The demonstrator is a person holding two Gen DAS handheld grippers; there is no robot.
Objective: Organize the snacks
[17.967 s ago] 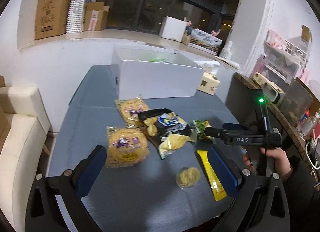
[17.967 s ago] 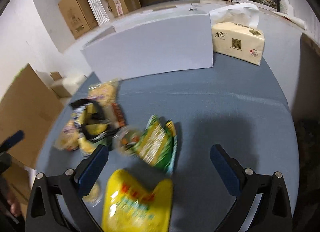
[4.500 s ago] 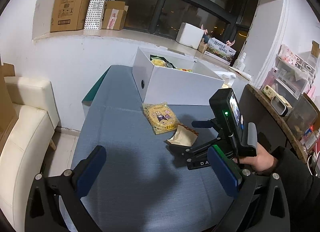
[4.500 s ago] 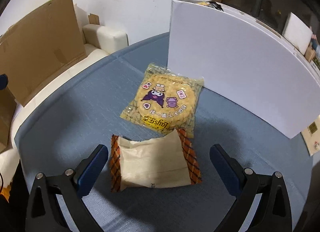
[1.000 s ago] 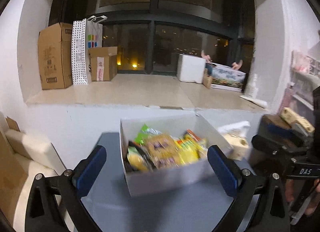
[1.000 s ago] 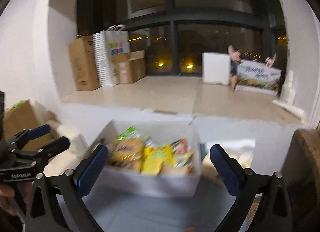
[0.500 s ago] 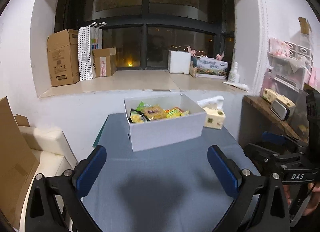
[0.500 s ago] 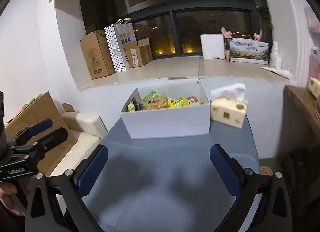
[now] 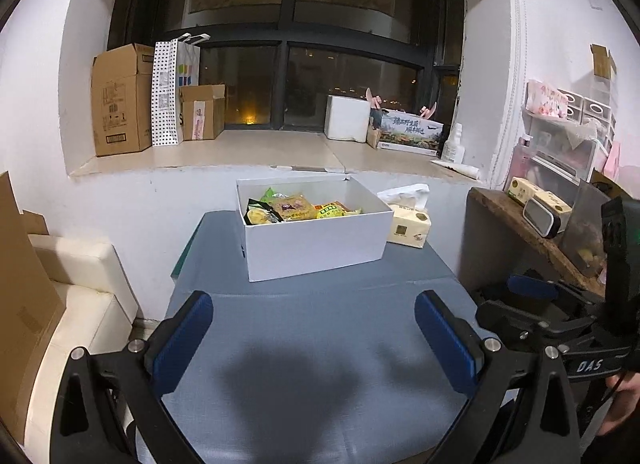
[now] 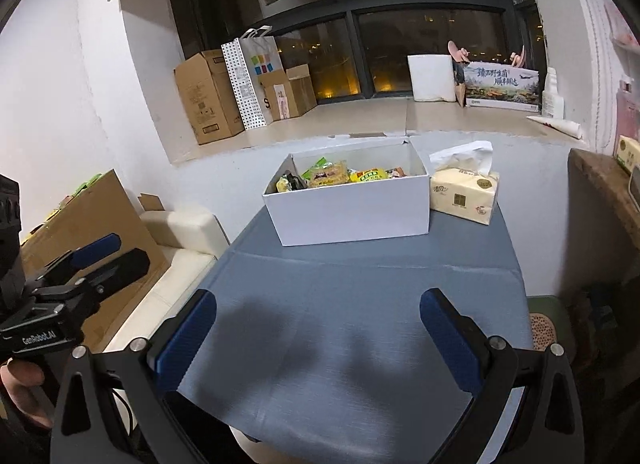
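Note:
A white box (image 9: 316,242) stands at the far end of the blue-grey table (image 9: 312,328) and holds several snack packets (image 9: 294,207). It also shows in the right wrist view (image 10: 352,209) with the snack packets (image 10: 340,175) inside. My left gripper (image 9: 314,338) is open and empty, held back over the near end of the table. My right gripper (image 10: 320,340) is open and empty, likewise back from the box. Each gripper shows in the other's view, the right one (image 9: 552,304) at the right edge and the left one (image 10: 80,264) at the left edge.
A tissue pack (image 9: 408,223) sits right of the box on the table. A white sofa (image 9: 80,288) and flat cardboard (image 9: 20,284) stand on the left. A wooden shelf (image 9: 532,232) with small items is on the right. Cartons (image 9: 116,103) line the window sill.
Both grippers have pulled back a little further from the box, which looks slightly smaller and steadier now. Nothing was taken hold of or let go.

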